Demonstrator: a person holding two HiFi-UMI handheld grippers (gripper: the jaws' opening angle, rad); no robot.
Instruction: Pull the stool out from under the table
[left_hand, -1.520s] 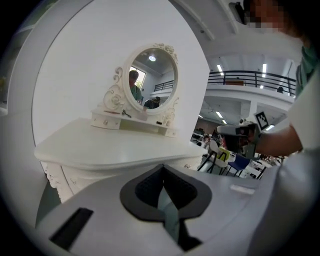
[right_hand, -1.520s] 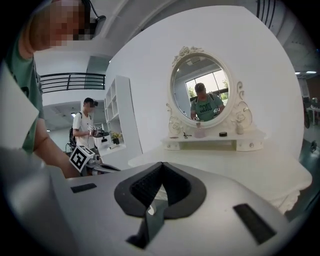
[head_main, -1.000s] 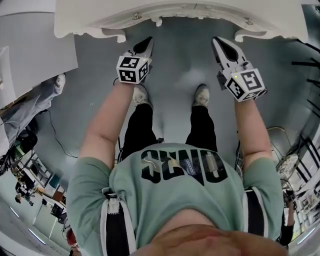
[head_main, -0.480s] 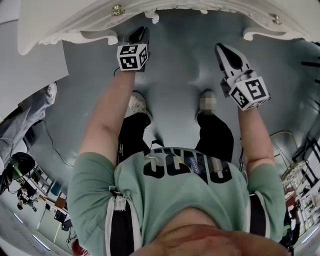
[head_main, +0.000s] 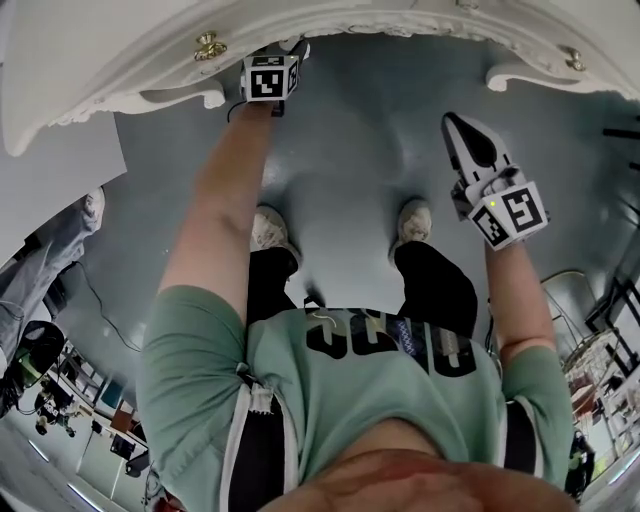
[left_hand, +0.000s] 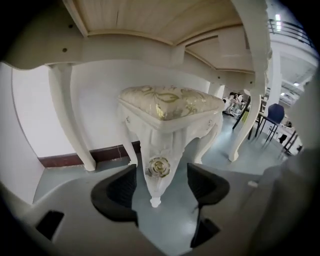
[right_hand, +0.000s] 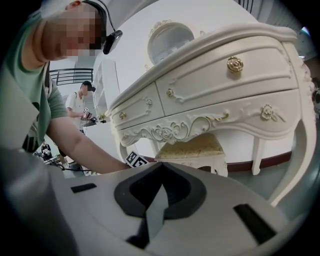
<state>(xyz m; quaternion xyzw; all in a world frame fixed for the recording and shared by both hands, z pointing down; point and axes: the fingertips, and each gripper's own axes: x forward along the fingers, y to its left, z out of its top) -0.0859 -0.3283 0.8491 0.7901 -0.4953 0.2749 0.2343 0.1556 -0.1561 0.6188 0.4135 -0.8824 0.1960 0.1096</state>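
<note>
The left arm (head_main: 222, 200) is stretching far forward, carrying the left gripper (left_hand: 161, 186) under the edge of the worktop (head_main: 120, 60) and tilting it downward. Its fingers (left_hand: 117, 192) have just been opening and are standing wide apart, with the stool leg (left_hand: 155, 172) between them, untouched. The right arm (head_main: 515, 290) is reaching less far, holding the right gripper (head_main: 457, 127) short of the worktop edge, its fingers pressing together on nothing.

The white stool (left_hand: 167, 131) has a gold-patterned cream cushion (left_hand: 170, 100); the table (right_hand: 220, 92) is white with gold knobs (right_hand: 234, 64).
</note>
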